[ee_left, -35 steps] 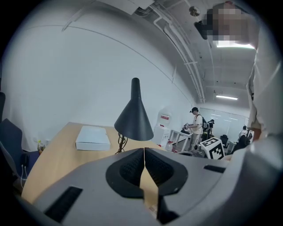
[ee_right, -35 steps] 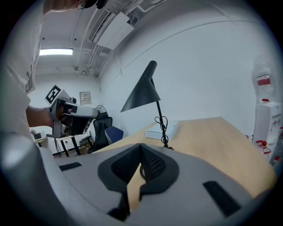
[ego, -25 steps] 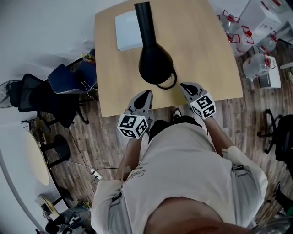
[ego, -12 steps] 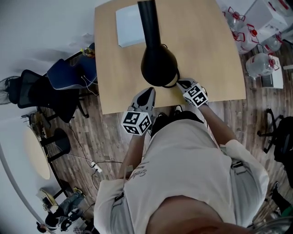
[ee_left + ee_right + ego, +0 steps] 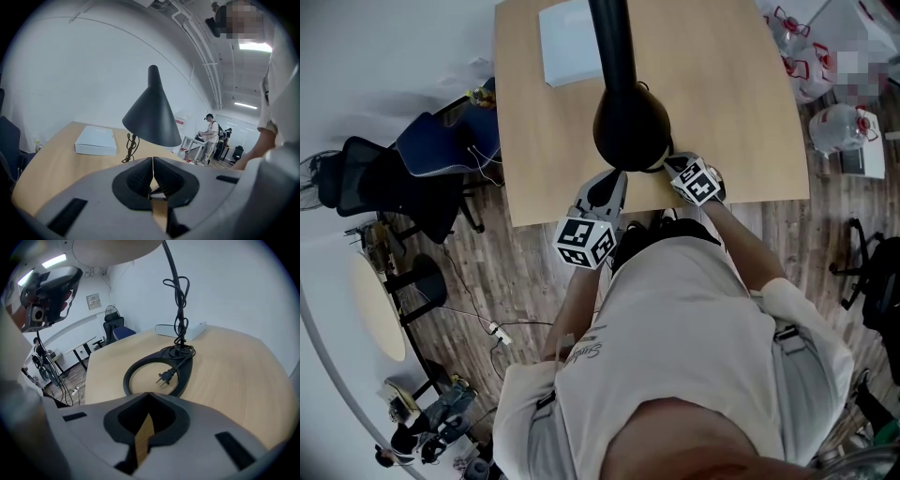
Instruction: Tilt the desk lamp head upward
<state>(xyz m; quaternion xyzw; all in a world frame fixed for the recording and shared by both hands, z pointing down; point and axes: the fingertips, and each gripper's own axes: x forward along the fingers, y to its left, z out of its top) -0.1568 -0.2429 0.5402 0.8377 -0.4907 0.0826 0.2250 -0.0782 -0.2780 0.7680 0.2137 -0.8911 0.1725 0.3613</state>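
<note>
Lamp head [image 5: 152,117] sits just above and ahead of my left fingers [image 5: 140,178], pressed together, empty; right fingers [image 5: 123,420] also closed, seemingly beneath it. Pushing up, I could slip off its slope or tip the unheld base [image 5: 185,376].

Pale short-sleeved shirt [image 5: 675,347]; grey left hand-held gripper [image 5: 612,178] and right hand-held gripper [image 5: 670,161] carry black-and-white marker cubes [image 5: 586,242].

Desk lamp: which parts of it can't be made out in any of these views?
Right gripper view: the base shows, but the top edge cuts off the lamp head and its joint.
Head view: the lamp head covers nearly all of the base; its narrow end leaves the top edge.
Left gripper view: the lamp head hides the joint; the left gripper blocks the base.
</note>
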